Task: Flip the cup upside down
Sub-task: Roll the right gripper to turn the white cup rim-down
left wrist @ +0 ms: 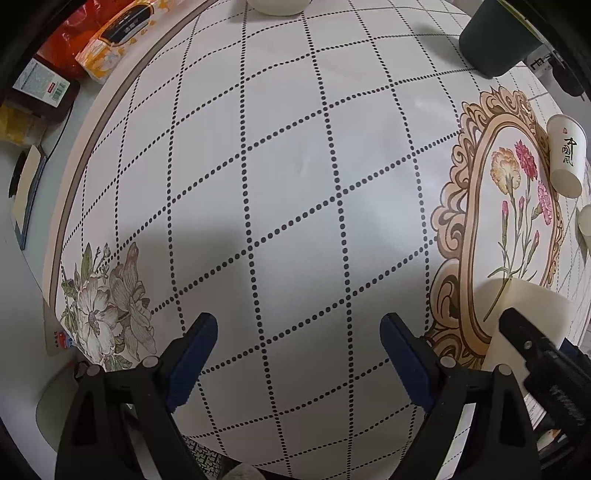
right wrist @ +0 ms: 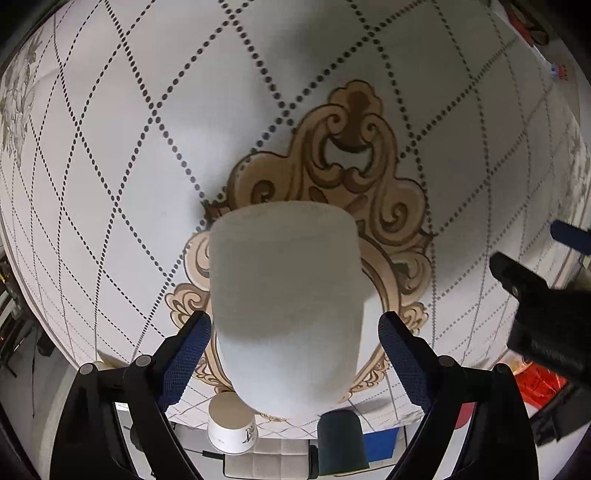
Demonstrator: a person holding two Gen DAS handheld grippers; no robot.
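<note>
A plain white cup fills the middle of the right wrist view, between the blue pads of my right gripper. The jaws stand wide, with a gap on each side of the cup, and nothing shows them touching it. Its closed base faces the camera. The same cup shows at the lower right of the left wrist view, partly behind the right gripper's black finger. My left gripper is open and empty over the patterned tablecloth.
A printed paper cup lies on the cloth's floral medallion at the right. A dark green cup stands at the far right. A white bowl sits at the far edge. Snack packets lie at the upper left.
</note>
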